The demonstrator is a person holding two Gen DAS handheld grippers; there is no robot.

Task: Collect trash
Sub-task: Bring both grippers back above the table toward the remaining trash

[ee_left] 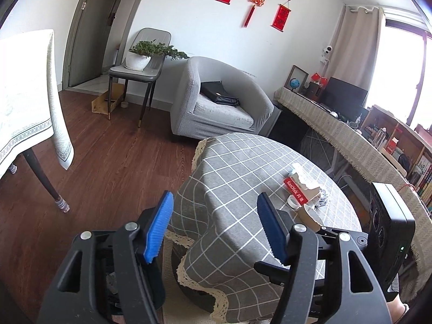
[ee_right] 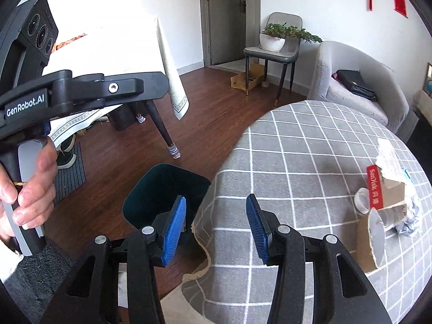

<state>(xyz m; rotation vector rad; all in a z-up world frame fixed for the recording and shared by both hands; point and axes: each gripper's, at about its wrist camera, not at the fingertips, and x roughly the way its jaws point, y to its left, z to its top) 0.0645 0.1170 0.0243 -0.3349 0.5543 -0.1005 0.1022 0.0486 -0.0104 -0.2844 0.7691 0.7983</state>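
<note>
A pile of trash [ee_left: 305, 194] lies on the round table with a grey checked cloth [ee_left: 229, 178]: a red SanDisk packet [ee_right: 374, 186], torn cardboard, a white cap [ee_right: 361, 198], a tipped paper cup [ee_right: 378, 232] and crumpled paper [ee_right: 410, 216]. A dark teal bin [ee_right: 162, 186] stands on the floor against the table's left edge. My left gripper [ee_left: 214, 197] hangs open over the table's near left edge, left of the pile, nothing between its blue pads. My right gripper [ee_right: 216, 197] is open too, straddling the bin's rim and the table edge, holding nothing.
A hand [ee_right: 27, 189] grips the left tool's black housing [ee_right: 24, 105]. A white-clothed table [ee_left: 24, 102] stands left, a grey armchair [ee_left: 221, 100] behind. A chair with a potted plant [ee_left: 140, 56], a cardboard box [ee_left: 105, 100] and a long sideboard [ee_left: 337, 129] line the room.
</note>
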